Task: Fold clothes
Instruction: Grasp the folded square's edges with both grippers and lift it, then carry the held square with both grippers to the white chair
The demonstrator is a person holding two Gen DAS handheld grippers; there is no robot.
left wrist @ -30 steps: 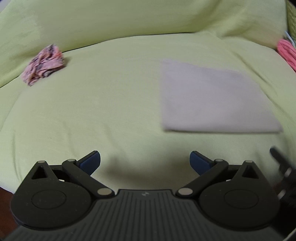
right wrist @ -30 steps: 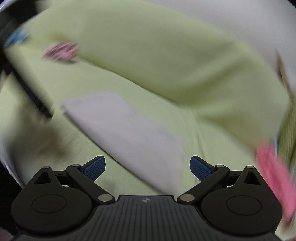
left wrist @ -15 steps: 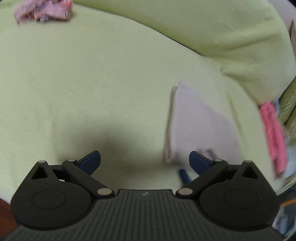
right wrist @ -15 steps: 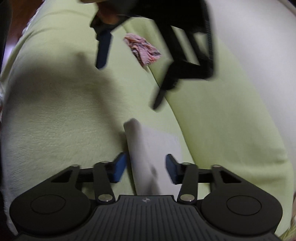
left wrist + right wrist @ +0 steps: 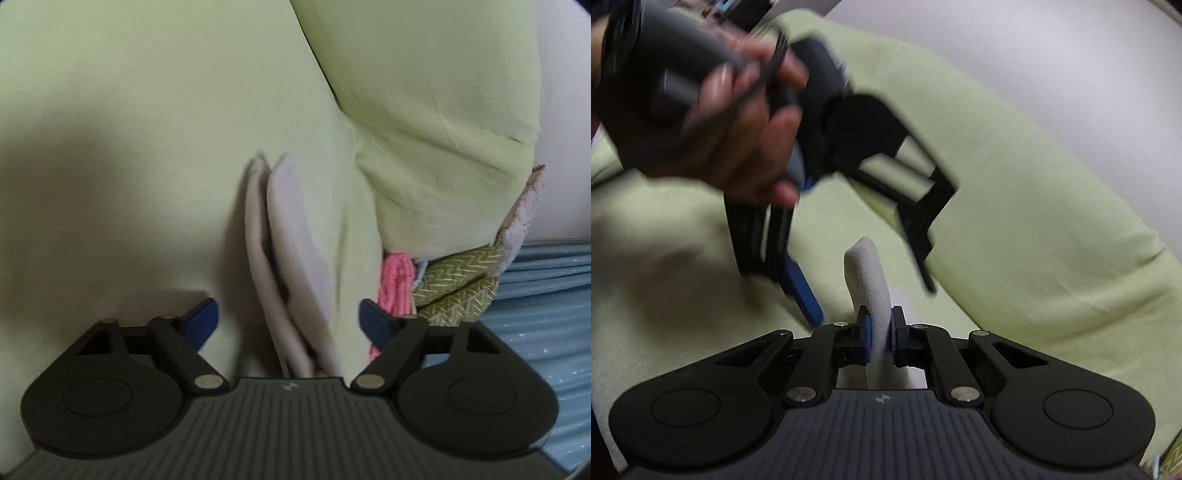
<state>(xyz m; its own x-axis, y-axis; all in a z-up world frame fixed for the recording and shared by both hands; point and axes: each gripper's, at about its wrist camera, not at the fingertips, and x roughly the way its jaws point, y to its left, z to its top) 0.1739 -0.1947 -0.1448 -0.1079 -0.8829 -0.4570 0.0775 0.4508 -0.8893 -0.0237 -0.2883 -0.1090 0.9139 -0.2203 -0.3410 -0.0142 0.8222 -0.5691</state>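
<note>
A: Right gripper [image 5: 881, 338]?
B: Pads clamped on the grey folded cloth [image 5: 866, 280], its lower part hidden behind the body.
A: Left gripper [image 5: 289, 320]?
B: Fingers spread wide, cloth layers between, untouched; green sofa cover [image 5: 147, 129] beyond; pink fabric [image 5: 395, 284] partly hidden.

Each tool is black: the left tool [image 5: 289, 320] and right tool [image 5: 880, 329] have blue pads, silver pivot screws, ribbed grey bases. A bare-skinned hand [image 5: 738, 122] grips a grey handle.

Spread left claw [image 5: 289, 320], seemingly straddling folded cloth [image 5: 291, 258]
</note>
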